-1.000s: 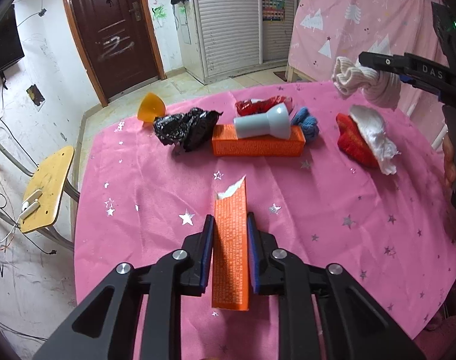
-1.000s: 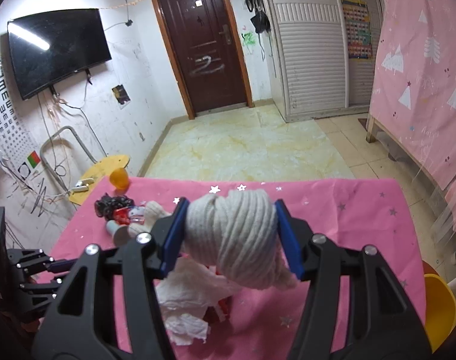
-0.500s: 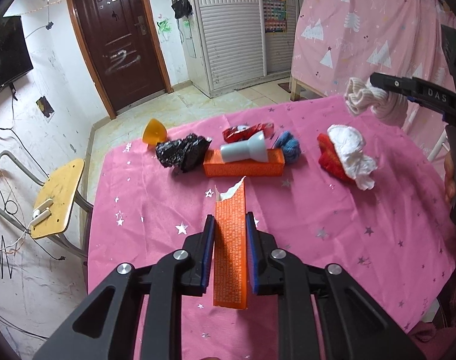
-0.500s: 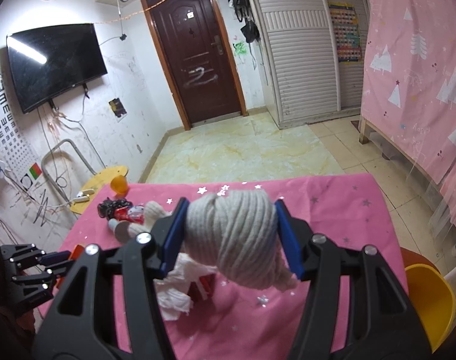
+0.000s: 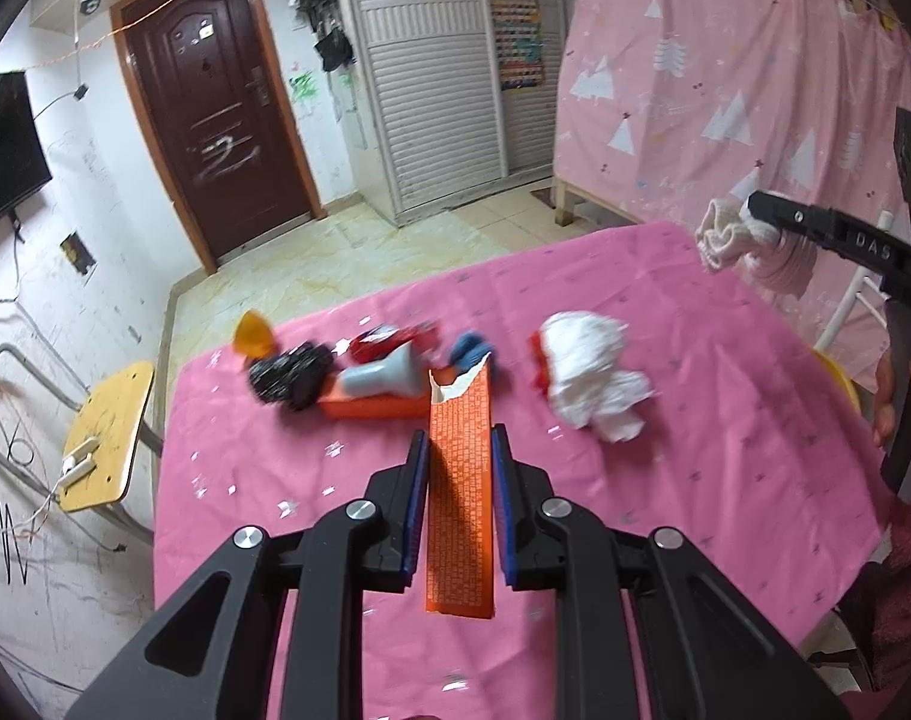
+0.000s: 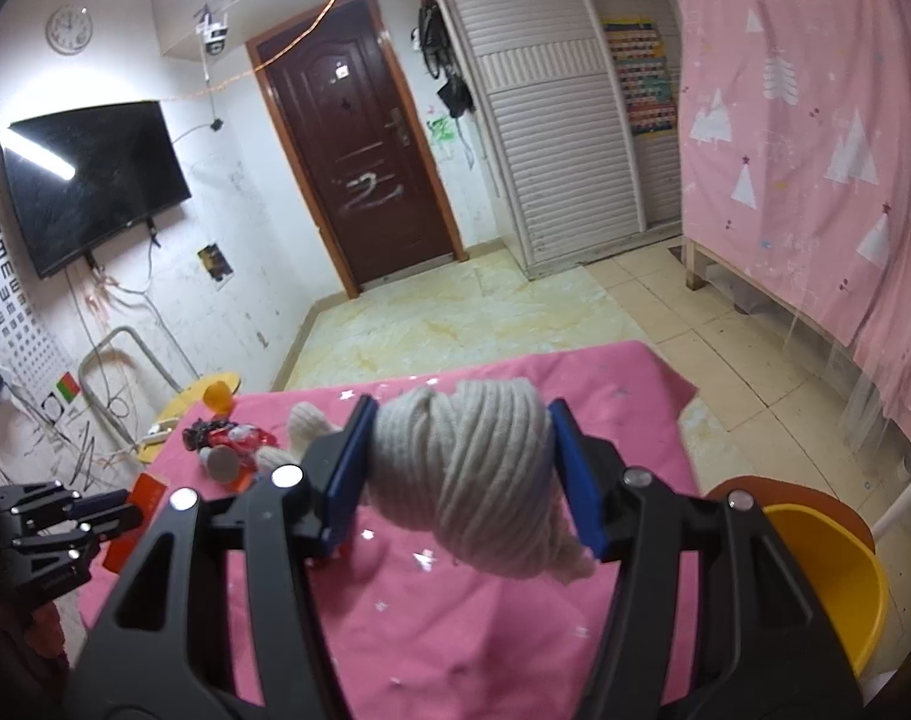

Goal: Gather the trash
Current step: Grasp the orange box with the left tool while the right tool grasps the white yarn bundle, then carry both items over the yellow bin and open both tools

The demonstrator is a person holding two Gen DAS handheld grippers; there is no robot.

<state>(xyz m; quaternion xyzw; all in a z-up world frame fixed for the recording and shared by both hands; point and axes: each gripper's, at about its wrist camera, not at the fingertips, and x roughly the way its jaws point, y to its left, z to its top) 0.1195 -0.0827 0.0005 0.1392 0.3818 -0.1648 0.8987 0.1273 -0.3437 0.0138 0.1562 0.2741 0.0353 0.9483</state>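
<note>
My left gripper [image 5: 457, 450] is shut on a torn orange box [image 5: 460, 492] and holds it above the pink table [image 5: 695, 450]. My right gripper [image 6: 464, 462] is shut on a rolled beige sock [image 6: 479, 474], held high over the table's right side; it shows in the left wrist view [image 5: 749, 240] too. On the table lie a white tissue wad [image 5: 593, 372], a black bag [image 5: 290, 375], a second orange box [image 5: 374, 405] with a grey bottle [image 5: 386, 375] on it, a red wrapper [image 5: 389, 339] and a blue scrap [image 5: 467, 351].
A yellow bin [image 6: 827, 576] stands on the floor right of the table. A yellow chair [image 5: 104, 426] stands at the table's left. An orange cup [image 5: 252, 333] sits at the table's far left corner. A pink curtained bed [image 6: 815, 150] is at right.
Both grippers have risen and pulled back with their loads; the table items look smaller and farther. The right gripper has swung toward the yellow bin, which shows more.
</note>
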